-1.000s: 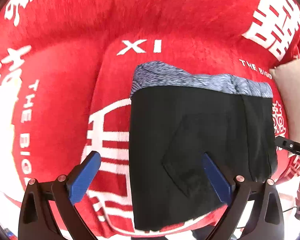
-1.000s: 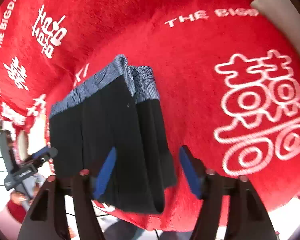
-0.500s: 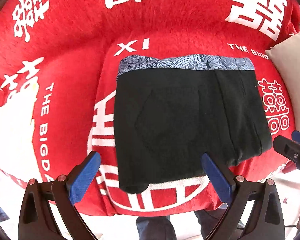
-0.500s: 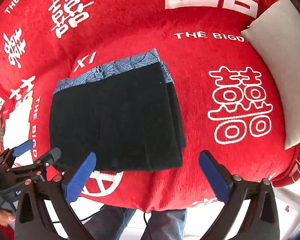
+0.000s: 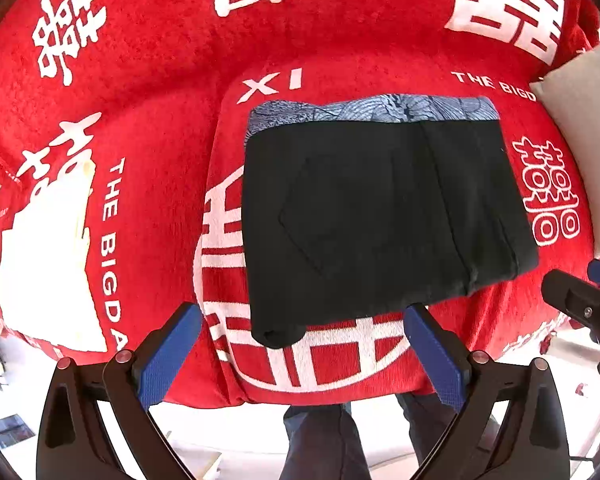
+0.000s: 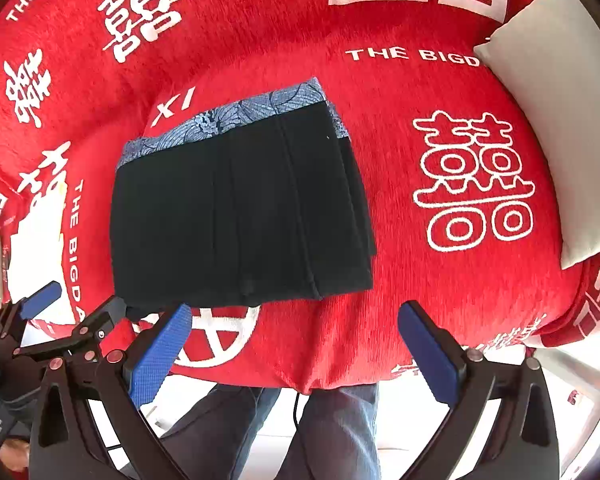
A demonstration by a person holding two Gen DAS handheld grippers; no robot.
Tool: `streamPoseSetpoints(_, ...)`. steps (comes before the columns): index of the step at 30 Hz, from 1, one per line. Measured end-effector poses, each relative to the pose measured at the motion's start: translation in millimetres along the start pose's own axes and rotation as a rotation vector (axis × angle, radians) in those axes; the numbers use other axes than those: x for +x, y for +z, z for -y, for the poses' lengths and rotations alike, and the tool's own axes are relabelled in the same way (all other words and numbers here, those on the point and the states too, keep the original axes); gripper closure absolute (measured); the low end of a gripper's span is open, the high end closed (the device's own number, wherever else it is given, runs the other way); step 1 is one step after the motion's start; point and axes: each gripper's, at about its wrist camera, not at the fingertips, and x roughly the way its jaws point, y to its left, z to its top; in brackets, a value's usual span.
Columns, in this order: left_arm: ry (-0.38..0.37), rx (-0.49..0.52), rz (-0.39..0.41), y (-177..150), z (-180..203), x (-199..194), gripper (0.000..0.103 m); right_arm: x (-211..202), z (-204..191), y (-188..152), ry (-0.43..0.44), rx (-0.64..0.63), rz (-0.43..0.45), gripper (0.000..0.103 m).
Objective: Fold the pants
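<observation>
I judge the fold done, or close to it: the black pants lie as one compact rectangle in the middle of both frames, flat on the red cover, patterned blue-grey waistband along the top edge. In the right wrist view several stacked layers show along the pants' right and lower edges. What could remain is a little squaring up: the lower left corner in the left wrist view bulges slightly past the edge.

My left gripper sits at the bottom of its frame with its blue pads spread wide and nothing between them, clear of the cloth. My right gripper is likewise spread apart and empty, just below the pants.

Counting: one pair of pants, two grippers, one red cover with white lettering, and one pale cushion at the right edge of each frame.
</observation>
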Motion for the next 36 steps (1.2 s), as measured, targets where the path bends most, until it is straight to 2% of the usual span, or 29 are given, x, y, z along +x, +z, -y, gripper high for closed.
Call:
streamPoseSetpoints(9, 0.002, 0.026, -0.010, -2.9, -1.6, -6.4, 0.002, -8.2, -5.0, 0.0, -0.009, -0.005, 0.002, 0.000)
streamPoseSetpoints(36, 0.001, 0.015, 0.008, -8.0, -3.9, -19.7, 0.002, -20.3, -17.7, 1.2, -0.004, -0.037, 0.031, 0.000)
